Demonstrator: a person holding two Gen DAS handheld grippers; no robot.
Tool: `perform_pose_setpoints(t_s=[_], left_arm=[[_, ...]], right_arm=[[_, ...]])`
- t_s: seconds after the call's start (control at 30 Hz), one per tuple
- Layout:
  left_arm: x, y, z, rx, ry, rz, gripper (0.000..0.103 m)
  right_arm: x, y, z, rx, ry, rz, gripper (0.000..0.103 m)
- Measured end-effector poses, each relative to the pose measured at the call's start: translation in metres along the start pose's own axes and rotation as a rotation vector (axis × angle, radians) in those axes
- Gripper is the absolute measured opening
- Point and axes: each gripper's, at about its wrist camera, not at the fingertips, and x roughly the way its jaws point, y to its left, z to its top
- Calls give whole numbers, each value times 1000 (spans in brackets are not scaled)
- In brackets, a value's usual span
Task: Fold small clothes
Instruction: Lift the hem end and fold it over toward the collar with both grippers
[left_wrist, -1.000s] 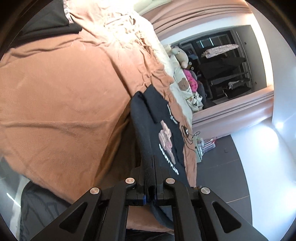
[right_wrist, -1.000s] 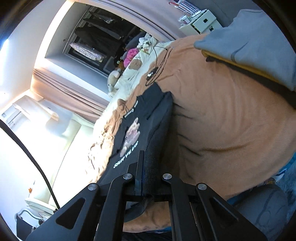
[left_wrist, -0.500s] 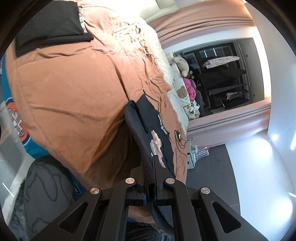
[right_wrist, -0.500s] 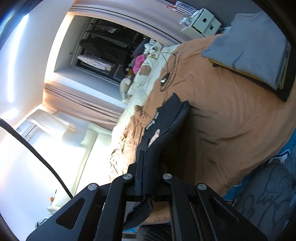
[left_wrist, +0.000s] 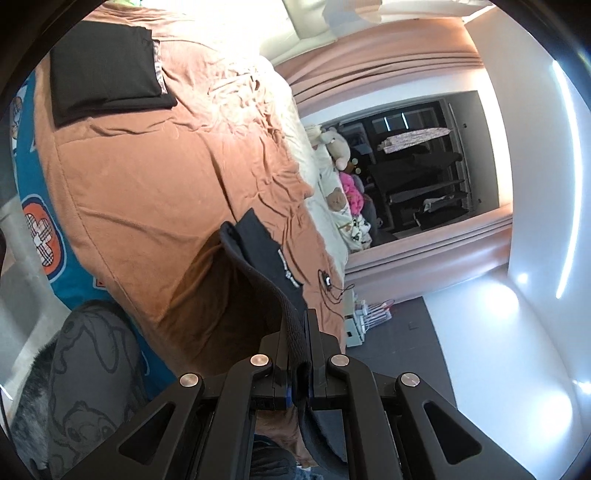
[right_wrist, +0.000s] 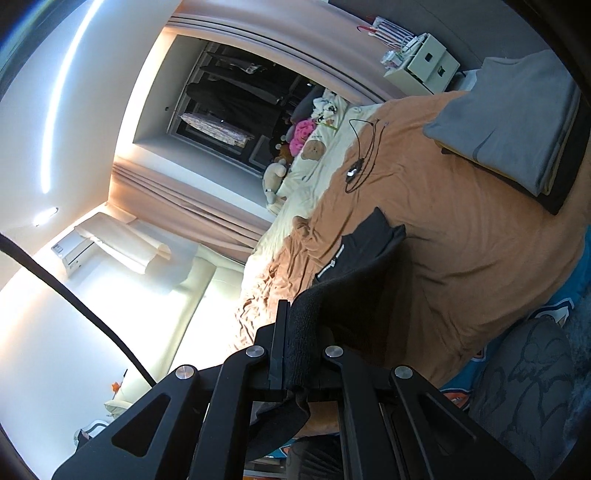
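Both grippers clamp the ribbed edge of 1 black shirt (left_wrist: 266, 254): the left gripper (left_wrist: 299, 354) and right gripper (right_wrist: 301, 354) have jaws closed on the cloth. The shirt's far end rests on the orange blanket (left_wrist: 147, 177); near it lies a black cable (right_wrist: 360, 162).

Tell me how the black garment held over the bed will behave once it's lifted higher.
The black garment looks floppy: it sags between the left gripper and the right gripper. Probably light, since thin edge pinches hold it. Its free end would likely drag across the brown blanket.
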Motion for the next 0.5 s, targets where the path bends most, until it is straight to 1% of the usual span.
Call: perform_pose_setpoints(t_s=[0.1, 0.2, 0.27, 0.5], left_arm=[[-10, -5, -2, 3, -16, -10, 4], [-12, -8, -3, 2, -22, -4, 4], [-10, -10, -3, 10, -21, -9, 4], [9, 0, 4, -10, -13, 35, 4]], right_arm=[[-1, -2, 2, -5, -3, 15, 1], [3, -6, 4, -9, -6, 24, 1], [10, -10, 8, -11, -1, 28, 1], [45, -37, 28, 5, 16, 4, 1]])
